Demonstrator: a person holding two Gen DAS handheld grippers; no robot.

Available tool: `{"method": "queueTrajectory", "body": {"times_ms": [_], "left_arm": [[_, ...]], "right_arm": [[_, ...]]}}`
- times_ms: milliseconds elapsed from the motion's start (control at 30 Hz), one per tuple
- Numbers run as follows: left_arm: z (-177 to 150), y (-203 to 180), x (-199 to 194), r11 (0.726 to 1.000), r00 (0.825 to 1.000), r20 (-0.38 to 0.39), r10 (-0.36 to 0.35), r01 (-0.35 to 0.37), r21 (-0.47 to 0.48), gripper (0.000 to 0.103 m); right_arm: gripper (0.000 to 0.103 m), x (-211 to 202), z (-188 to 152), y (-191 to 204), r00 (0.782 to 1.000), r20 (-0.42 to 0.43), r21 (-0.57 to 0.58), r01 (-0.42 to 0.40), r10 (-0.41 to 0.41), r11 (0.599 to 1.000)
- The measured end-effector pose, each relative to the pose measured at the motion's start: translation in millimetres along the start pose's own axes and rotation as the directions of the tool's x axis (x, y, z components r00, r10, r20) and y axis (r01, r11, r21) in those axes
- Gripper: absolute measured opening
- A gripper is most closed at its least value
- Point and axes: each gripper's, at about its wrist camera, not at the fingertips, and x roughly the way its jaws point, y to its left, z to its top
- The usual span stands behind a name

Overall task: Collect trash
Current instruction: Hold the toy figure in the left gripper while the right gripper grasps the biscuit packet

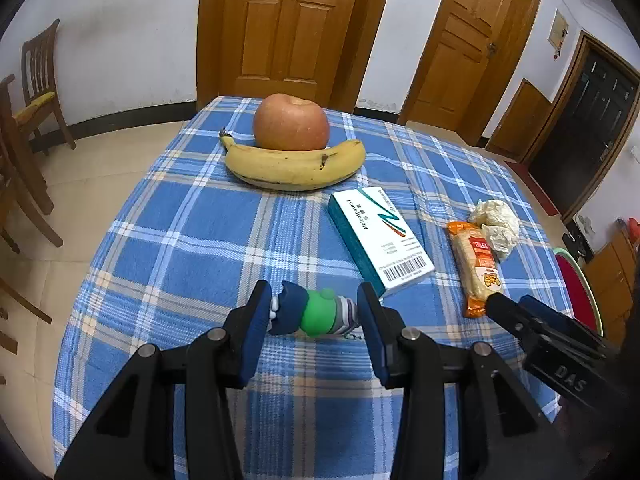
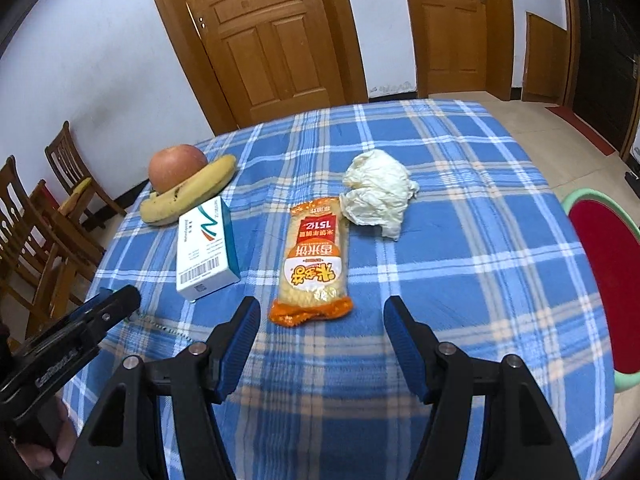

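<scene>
A crumpled white tissue lies on the blue plaid tablecloth, also in the left wrist view. An orange snack wrapper lies beside it, also in the left wrist view. A white and teal box sits left of the wrapper, also in the right wrist view. My left gripper is open around a small navy and green toy lying on the cloth. My right gripper is open, its fingers either side of the wrapper's near end.
A plate with an apple and a banana stands at the table's far side. Wooden chairs stand to the left. A red round stool stands by the table's right edge. Doors are behind.
</scene>
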Motion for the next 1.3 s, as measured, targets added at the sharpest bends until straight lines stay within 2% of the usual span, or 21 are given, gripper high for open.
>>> {"method": "queueTrajectory", "body": {"times_ms": [367,467,600,800,1300], "left_arm": [[1,1,2,1.000,1.000,-0.002,0.002,-0.002,-0.004,0.044],[0,-1,1,1.000,1.000,-0.002,0.000,0.000,-0.002,0.044],[-1,-4,-2,1.000,1.000,0.002,-0.003,0.003,0.003,0.044],[-1,-11,-8,1.000,1.000,0.011,-0.013,0.013,0.012,0.044],[-3,-47,-32,0.994,0.996,0.025,-0.091,0.089,0.067,0.044]], "right_arm": [[0.067,20,4,4,0.999,-0.018,-0.030,0.034,-0.034,0.999],[0.052,21,3,7,0.999,-0.012,-0.052,0.049,-0.050,0.997],[0.043,18,0,5,1.000,-0.016,-0.043,0.020,-0.020,0.999],[0.042,4,-8,1,1.000,-0.012,-0.032,-0.021,0.020,0.999],[0.042,-59,-29,-19,0.995,0.081,0.014,-0.068,0.066,0.998]]}}
